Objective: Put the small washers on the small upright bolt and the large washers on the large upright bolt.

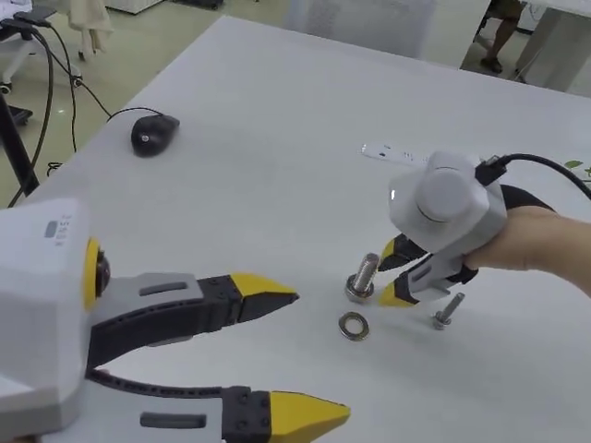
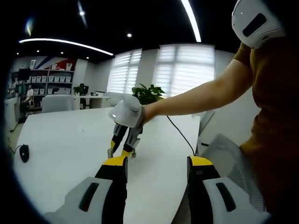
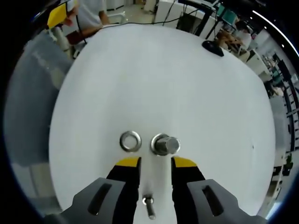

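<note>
No legible txt, labels or nos. anywhere.

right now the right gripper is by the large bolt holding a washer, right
No: the right gripper is by the large bolt, but its jaws are open and empty. The washer lies on the table beside the bolt, as the right gripper view shows.

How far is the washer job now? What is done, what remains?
Nothing is clearly done: the large bolt may have a washer at its foot, but I cannot tell. Nothing is in hand: the right gripper is open beside that bolt, the left gripper open too. Left: one loose washer lies flat on the table, and the small bolt looks bare.
</note>
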A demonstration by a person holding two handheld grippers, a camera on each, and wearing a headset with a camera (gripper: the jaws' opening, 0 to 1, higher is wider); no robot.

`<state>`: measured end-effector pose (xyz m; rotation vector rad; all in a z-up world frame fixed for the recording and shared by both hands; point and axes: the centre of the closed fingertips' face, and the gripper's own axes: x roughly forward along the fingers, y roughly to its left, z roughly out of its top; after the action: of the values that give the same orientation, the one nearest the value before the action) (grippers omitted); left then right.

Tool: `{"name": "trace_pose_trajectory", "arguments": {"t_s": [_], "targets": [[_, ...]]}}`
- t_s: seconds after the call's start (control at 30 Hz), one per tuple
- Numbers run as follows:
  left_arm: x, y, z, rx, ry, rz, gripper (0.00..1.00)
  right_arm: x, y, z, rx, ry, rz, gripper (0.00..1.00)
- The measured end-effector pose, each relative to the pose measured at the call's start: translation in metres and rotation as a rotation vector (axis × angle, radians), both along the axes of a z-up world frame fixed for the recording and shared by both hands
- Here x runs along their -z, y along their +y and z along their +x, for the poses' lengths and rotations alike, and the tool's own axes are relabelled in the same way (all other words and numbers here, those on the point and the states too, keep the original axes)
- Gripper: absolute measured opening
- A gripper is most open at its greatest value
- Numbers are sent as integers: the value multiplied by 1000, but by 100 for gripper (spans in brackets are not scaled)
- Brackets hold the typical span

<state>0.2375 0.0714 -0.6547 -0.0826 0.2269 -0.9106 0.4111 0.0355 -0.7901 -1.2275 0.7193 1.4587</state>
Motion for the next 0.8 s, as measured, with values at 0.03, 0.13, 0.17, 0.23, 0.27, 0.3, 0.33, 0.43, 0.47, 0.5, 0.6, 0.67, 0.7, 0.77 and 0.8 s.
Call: {"name": "trace_pose_trajectory", "arguments": {"t_s": [0.03,0.13,0.17,0.23,0.27,0.3,0.33,0.43,0.47,0.5,0.6,0.67,0.7,0.77,0.8], "targets": [[0,-1,-1,1,-2,3,50,-1,-1,-1,3,-2,3,26],[-3,-2,-3,2,-10,2,50,-1,-7,-8,17,10,8,26],[-4,-3,-4,3,-12,3,50,-1,-7,-10,19,10,10,26],[-4,-4,-6,3,-15,6,50,0,-7,-15,31,24,13,26],[-4,-4,-6,3,-16,7,50,1,-6,-19,36,33,15,26],[-5,-5,-7,3,-18,9,50,1,-5,-20,36,32,17,26],[-5,-5,-8,4,-20,8,50,2,-4,-22,33,31,18,26],[-8,-5,-11,-1,-26,2,50,5,1,-28,36,48,21,26],[-9,-5,-12,-5,-29,-2,50,6,2,-29,37,50,21,26],[-10,-3,-13,-9,-30,-6,50,8,3,-32,40,64,17,26],[-8,-2,-14,-18,-27,0,50,12,8,-34,44,77,13,24],[-8,0,-15,-22,-26,-1,50,15,11,-36,49,92,13,25],[-8,0,-16,-25,-26,-2,50,16,12,-36,48,96,11,25],[-9,2,-16,-33,-26,-5,50,20,14,-37,50,105,5,25],[-9,4,-15,-37,-26,-8,50,22,14,-36,57,107,5,26]]}}
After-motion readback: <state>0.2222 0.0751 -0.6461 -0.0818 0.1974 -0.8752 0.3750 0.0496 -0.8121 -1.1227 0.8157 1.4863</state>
